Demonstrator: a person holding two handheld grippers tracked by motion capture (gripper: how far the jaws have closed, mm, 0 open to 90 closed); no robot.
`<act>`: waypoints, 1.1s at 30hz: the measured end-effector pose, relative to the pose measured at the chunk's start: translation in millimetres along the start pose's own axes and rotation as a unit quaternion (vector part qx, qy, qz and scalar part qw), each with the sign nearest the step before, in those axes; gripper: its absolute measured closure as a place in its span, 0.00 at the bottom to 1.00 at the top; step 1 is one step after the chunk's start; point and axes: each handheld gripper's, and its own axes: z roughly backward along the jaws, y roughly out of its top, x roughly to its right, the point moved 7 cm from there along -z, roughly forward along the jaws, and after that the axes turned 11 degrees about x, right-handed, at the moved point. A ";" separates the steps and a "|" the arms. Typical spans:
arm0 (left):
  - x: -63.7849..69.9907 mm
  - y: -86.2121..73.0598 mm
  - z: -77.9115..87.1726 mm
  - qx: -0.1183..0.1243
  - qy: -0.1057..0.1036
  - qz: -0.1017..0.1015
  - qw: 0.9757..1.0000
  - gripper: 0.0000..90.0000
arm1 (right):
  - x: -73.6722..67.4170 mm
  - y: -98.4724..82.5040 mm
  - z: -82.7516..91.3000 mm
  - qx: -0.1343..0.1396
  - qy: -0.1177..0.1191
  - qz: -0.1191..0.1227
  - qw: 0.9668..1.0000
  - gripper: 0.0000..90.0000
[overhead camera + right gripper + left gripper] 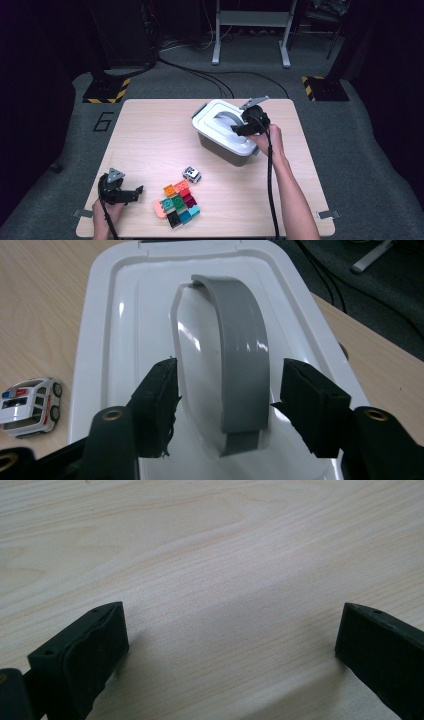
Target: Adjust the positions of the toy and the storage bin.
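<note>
Black padded jaws of the right gripper [225, 395] stood partly open astride a glossy white lid's [125, 330] curved grey handle [242, 365], not touching; the left gripper [230, 645] gaped over pale woodgrain table [210, 545].

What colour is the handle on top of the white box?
The handle is grey, arching over the white lid. It shows best in the right gripper view.
</note>
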 end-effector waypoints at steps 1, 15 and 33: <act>0.0 0.1 -0.1 0.001 0.000 0.000 1.000 0.01 | -0.1 2.3 -2.5 0.002 -0.002 0.006 1.000 0.49; 0.1 0.1 0.0 0.000 0.000 0.000 1.000 0.01 | 2.8 7.0 -10.1 -0.013 -0.009 0.001 1.000 0.75; -0.1 0.4 -0.7 0.005 0.002 -0.001 1.000 0.01 | -18.8 1.2 3.7 -0.030 -0.017 -0.062 0.997 0.75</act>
